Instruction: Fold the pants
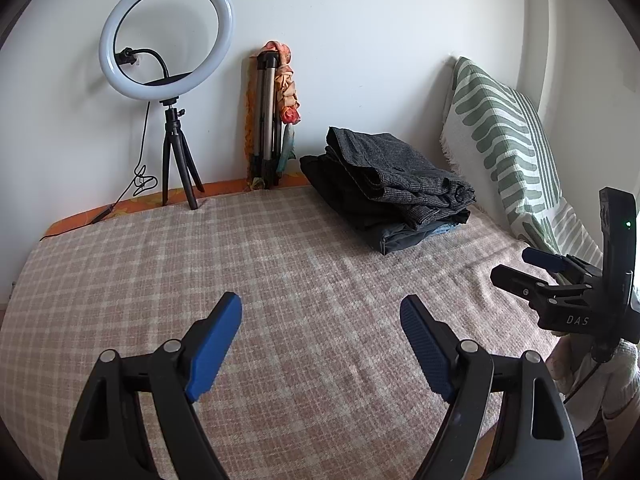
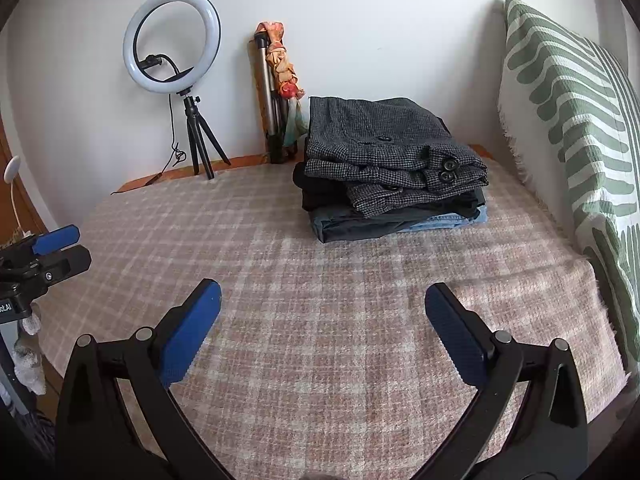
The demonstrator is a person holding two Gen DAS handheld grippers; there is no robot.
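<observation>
Nearest the lens, the left gripper (image 1: 321, 312) stands spread, its black plastic arms ending in ribbed blue pads (image 1: 216, 344) with nothing between them. The right gripper (image 2: 323, 300) is spread the same way and also empty; in the left wrist view it appears off to the right, with white letters "DAS" on its black body.

Beneath both claws lies a woven blanket (image 2: 320, 320) in a faded pink and cream check, slightly fuzzy, with a frayed edge on the right.

The pants (image 2: 392, 144) sit ahead of the claws and a little to the right, well apart from either: a folded stack topped by grey houndstooth wool with dark round buttons, then smooth dark cloth, and pale blue denim at the bottom.

Right of the stack leans a waffle-textured cushion (image 2: 572, 100), white with green leaf-like stripes.

Far ahead to the left, a round white ring light (image 1: 166, 36) stands on a small black tripod, beside a folded metal tripod (image 1: 266, 120) draped with orange patterned cloth.
</observation>
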